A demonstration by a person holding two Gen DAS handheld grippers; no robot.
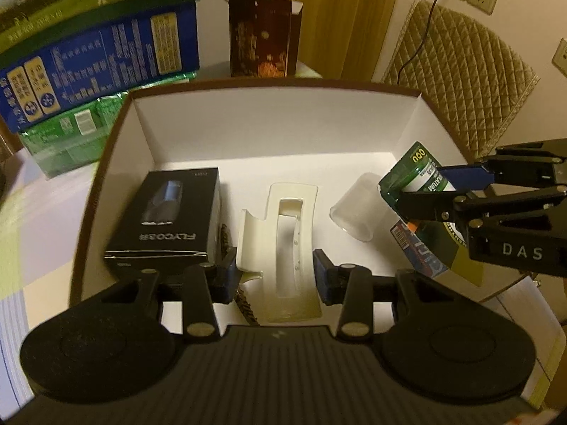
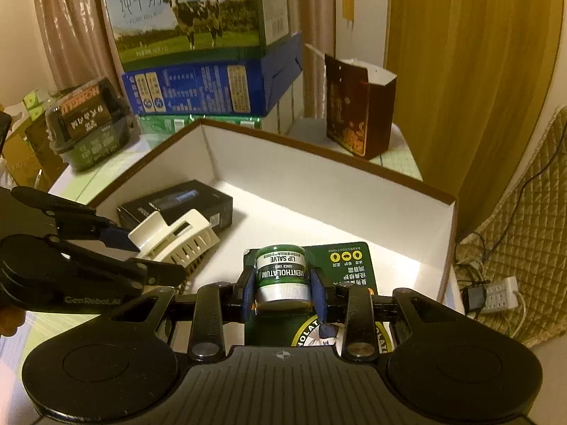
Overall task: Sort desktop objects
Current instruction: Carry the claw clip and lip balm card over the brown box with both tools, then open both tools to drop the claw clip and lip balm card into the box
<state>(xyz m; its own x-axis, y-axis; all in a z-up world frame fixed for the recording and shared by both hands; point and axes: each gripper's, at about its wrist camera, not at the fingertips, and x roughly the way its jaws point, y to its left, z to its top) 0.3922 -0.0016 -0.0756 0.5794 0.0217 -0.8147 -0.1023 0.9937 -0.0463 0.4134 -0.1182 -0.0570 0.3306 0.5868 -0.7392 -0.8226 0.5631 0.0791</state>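
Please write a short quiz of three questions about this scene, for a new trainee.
1. True or false: the right gripper is shut on the green lip salve package.
2. What does the left gripper hold? A) the black box B) the cream hair clip C) the clear cup
3. Which lies nearest the left wall of the white box: the black box, the cream hair clip or the clear cup?

Key: 1 true; 2 B; 3 the black box.
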